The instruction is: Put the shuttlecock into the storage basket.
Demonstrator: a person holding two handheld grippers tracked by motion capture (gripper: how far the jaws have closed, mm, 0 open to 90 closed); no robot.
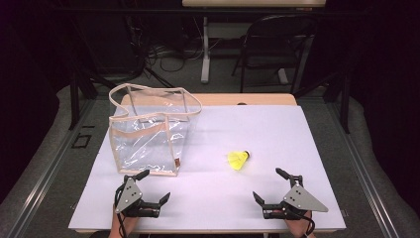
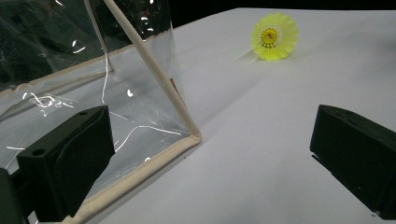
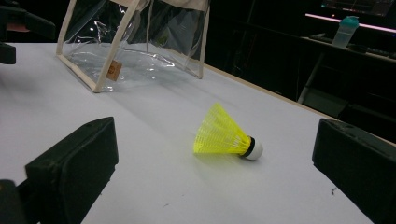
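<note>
High view has both grippers waiting low at the near edge of the white worktop (image 1: 297, 129), and nothing is in hand yet. The left gripper (image 1: 151, 187) sits by the near left corner with its jaws spread wide and empty, just short of the clear bag (image 1: 148, 134), which stands upright on the left half of the worktop with its mouth open. The right gripper (image 1: 271, 184) is at the near right, jaws likewise released, nothing between them. The yellow shuttlecock (image 1: 238, 159) lies on its side near the middle of the worktop, a little toward the near edge, well apart from the bag and nearer the right gripper. Judging by this, the job looks barely begun: the pickup is still to come, and so, probably, is the drop into the bag. The bag's far wall is hard to read through the glare, both hands are cut off at the bottom edge, and the room behind is too dark to make out.
</note>
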